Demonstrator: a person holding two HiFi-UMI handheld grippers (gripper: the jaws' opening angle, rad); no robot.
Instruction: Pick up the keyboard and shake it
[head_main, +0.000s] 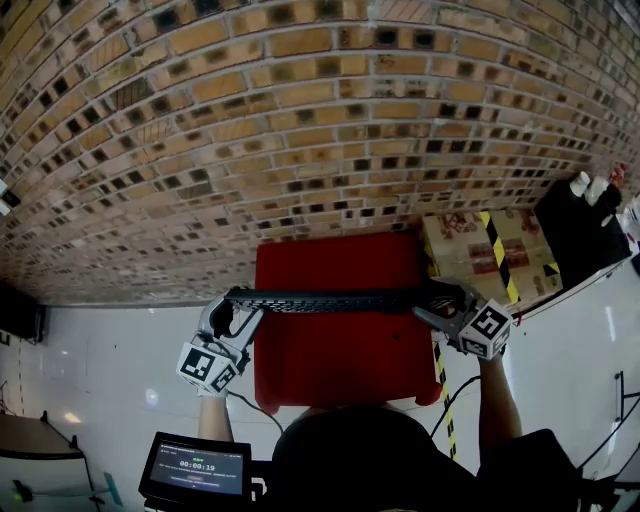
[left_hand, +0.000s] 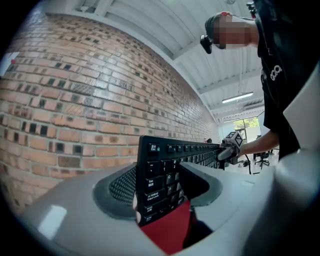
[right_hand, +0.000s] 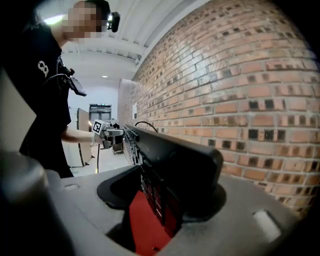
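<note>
Left gripper (head_main: 232, 315) clamps the keyboard (head_main: 330, 298) at its 9 o'clock end, right gripper (head_main: 445, 303) at 3 o'clock — long axis level between them, keys on edge, over the red table (head_main: 340, 380) — both hands equally placed, so a shake likely needs them moving together

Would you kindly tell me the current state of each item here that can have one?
keyboard: held above the red surface, on edge
left hand-held gripper: shut on keyboard's end
right hand-held gripper: shut on keyboard's other end
screen: lit
</note>
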